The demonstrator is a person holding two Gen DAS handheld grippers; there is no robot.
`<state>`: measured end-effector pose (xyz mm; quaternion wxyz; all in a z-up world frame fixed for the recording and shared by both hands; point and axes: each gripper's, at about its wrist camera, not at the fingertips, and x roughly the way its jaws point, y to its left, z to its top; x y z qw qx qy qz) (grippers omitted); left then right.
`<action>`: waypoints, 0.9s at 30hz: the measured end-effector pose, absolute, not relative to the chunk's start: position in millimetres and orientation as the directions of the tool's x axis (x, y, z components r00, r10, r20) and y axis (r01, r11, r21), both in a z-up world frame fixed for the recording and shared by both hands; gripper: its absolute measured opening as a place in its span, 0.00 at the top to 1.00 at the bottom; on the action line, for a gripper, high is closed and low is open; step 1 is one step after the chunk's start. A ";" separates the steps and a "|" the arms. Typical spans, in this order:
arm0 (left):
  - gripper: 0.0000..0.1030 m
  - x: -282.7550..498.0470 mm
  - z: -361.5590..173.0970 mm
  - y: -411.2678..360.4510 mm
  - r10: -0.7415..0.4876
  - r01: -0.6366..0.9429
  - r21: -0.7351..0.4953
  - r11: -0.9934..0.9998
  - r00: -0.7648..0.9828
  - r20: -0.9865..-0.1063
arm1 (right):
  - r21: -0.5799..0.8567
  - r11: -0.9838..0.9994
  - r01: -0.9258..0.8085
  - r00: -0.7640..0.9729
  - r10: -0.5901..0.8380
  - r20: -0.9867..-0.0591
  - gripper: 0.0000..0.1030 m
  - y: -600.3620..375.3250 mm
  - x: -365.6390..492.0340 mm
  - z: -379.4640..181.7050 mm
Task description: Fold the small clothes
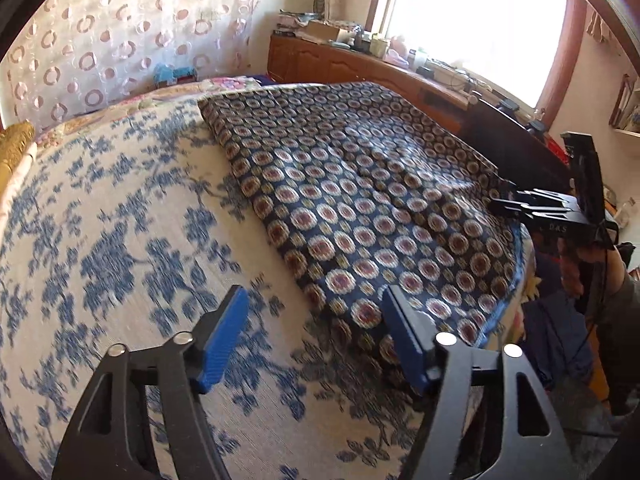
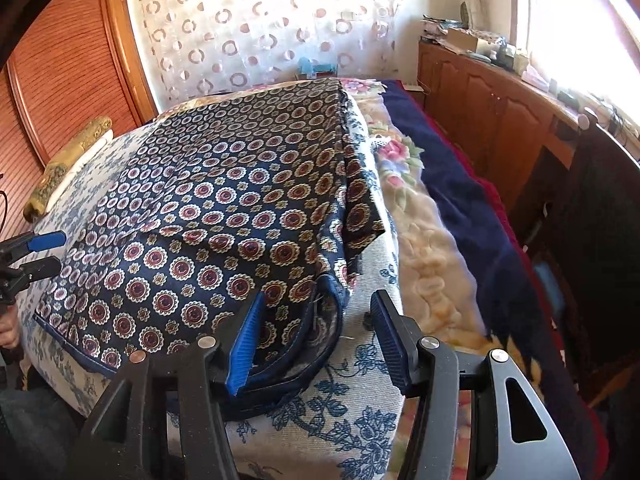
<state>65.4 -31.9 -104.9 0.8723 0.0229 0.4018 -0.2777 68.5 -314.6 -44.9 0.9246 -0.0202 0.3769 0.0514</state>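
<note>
The left tool (image 1: 312,334) has its two blue fingers spread apart with nothing between them. It hangs over the bed cover (image 1: 120,240), just beside the near corner of the dark cloth (image 1: 360,208). The right tool (image 2: 316,344) is spread apart too. Its left blue finger (image 2: 244,348) sits over the near edge of the cloth, and the other finger (image 2: 390,344) is over the bed cover. It is not pinching anything.

The cloth is dark blue with lots of little round flower rings in red, white and gold. It has a thin blue hem. It lies mostly flat on the bed, on top of the white cover with blue flowers. It has some soft wrinkles, and one corner on the right side is folded over. Its long side runs from the tools away toward the curtain (image 2: 260,32) at the far wall
</note>
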 end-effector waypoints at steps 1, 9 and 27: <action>0.38 64.1 -105.5 -32.2 -0.470 0.505 -0.188 0.842 0.518 -0.714 | -0.003 0.994 -0.112 0.711 0.078 -0.699 0.45 -314.7 67.5 -45.1; 0.51 53.3 -108.9 -34.9 -0.523 0.529 -0.247 0.812 0.470 -0.712 | -0.027 0.996 -0.087 0.741 0.047 -0.669 0.45 -315.4 60.4 -41.2; 0.95 62.9 -61.0 -54.0 -0.626 0.600 -0.290 0.746 0.480 -0.615 | -0.015 0.969 -0.245 0.773 0.186 -0.607 0.39 -269.1 21.5 -10.1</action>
